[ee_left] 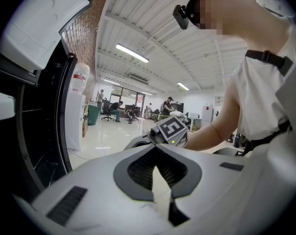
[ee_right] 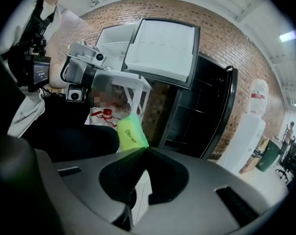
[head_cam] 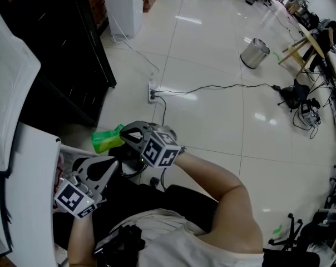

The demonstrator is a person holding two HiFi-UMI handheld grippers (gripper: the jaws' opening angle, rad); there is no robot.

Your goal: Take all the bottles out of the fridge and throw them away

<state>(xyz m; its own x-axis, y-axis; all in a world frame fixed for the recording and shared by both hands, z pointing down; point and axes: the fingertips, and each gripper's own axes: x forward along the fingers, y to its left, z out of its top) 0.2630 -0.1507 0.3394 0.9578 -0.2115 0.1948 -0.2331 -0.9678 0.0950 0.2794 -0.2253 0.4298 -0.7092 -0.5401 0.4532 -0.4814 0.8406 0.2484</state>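
The left gripper (head_cam: 113,161) sits nearest the person, at 7 o'clock in the head view. It points toward 1 o'clock, and its own view shows the jaw tips pressed together with nothing between them. Just beyond it, at about 8 o'clock from the middle of the picture, the right gripper (head_cam: 123,136) points toward 9 o'clock. Its jaws are clamped on the edge of a green bottle (head_cam: 105,140). The bottle is out of the fridge and in the air, and most of it sticks out past the jaw tips toward 9 o'clock. In the right gripper view the green bottle (ee_right: 131,133) rises toward 11 o'clock from the closed tips.

At 9 o'clock in the head view, an open white fridge door (head_cam: 11,82) stands beside both grippers. A black cabinet (head_cam: 62,43) is behind it at 10 o'clock. On the tiled floor just above centre, a power strip (head_cam: 152,92) lies with cables running off toward 3 o'clock. Farther off at 1 o'clock, a metal bin (head_cam: 254,53) rests tilted on the tiles, well apart from the grippers. At 11 o'clock, a white water dispenser (head_cam: 123,4) stands by the wall.
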